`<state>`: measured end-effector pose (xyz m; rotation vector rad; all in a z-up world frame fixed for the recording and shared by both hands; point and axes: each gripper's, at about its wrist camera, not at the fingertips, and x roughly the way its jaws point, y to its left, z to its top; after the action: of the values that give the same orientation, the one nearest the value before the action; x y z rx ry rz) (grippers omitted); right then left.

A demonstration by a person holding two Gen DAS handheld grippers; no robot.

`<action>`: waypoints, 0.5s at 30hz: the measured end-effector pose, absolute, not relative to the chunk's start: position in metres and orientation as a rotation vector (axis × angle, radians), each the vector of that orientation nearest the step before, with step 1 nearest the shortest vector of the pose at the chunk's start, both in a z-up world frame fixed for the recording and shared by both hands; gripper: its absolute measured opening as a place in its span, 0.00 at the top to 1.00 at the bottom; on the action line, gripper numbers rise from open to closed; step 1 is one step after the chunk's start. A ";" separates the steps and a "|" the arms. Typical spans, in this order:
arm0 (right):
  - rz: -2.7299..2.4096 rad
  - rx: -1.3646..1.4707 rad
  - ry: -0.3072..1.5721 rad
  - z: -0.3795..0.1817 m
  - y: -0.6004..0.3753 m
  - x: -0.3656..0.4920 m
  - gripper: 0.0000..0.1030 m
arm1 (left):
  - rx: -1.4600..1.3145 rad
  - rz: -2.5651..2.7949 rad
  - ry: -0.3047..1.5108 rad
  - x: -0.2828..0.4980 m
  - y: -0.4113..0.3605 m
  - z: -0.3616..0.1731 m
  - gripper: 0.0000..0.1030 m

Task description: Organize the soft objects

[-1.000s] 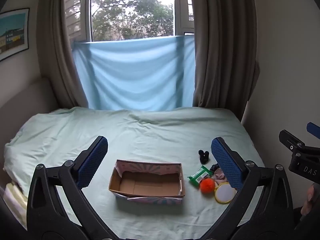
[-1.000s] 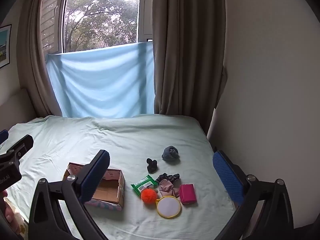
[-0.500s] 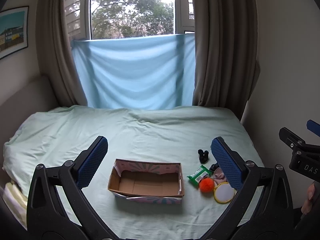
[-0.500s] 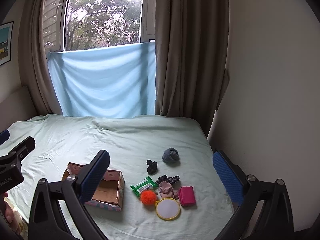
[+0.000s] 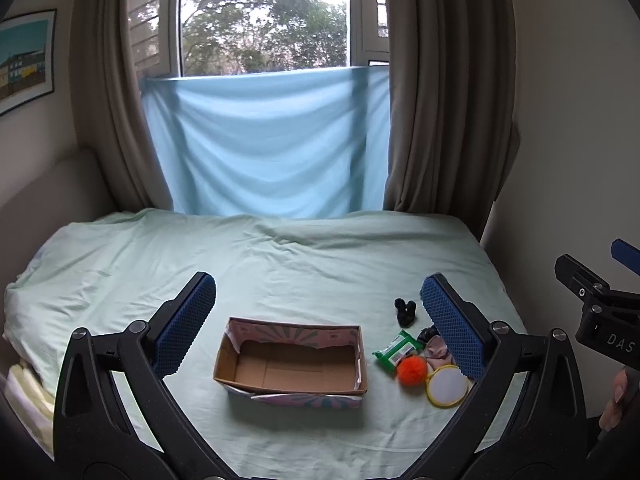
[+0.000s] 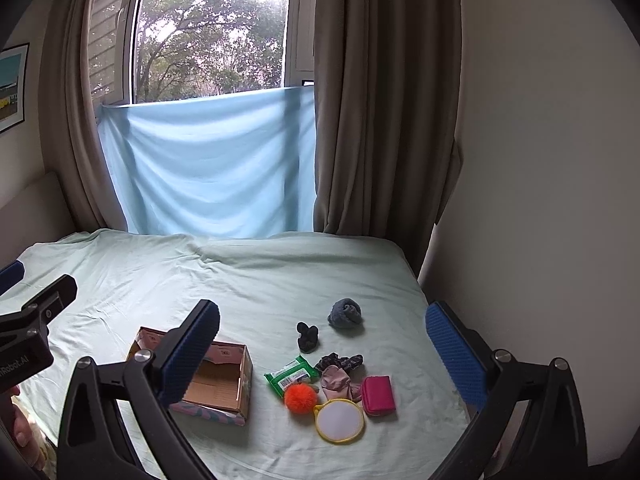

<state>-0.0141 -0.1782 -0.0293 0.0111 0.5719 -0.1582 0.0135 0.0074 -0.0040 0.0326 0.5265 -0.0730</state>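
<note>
bed point(image 5: 280, 264) | left tongs point(image 5: 318, 316) spread, above box point(image 5: 290, 360) | right tongs point(image 6: 322, 350) spread, empty

Soft daylight comes in my window point(image 5: 264, 20), where the sky glares white. My bed point(image 5: 280, 264) looks dim and sharp. The picture edges bend and go black.

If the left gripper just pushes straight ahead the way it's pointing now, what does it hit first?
Most likely the open cardboard box. It sits on the bed sheet centred between the fingers of the left gripper, which is open and holding nothing. Nothing shows in between, though depth is hard to judge through the fisheye.
</note>
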 end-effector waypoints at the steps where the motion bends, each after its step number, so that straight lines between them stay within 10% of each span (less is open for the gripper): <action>1: -0.157 0.010 0.570 -0.029 -0.178 -0.014 0.00 | 0.032 -0.073 0.527 0.014 0.008 -0.004 0.01; 15: -0.161 0.009 0.565 -0.030 -0.175 -0.012 0.00 | 0.031 -0.079 0.530 0.017 0.008 -0.006 0.01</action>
<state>-0.0120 -0.1755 -0.0297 0.0088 0.5652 -0.1611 0.0166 0.0080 -0.0055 0.0311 0.5301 -0.0788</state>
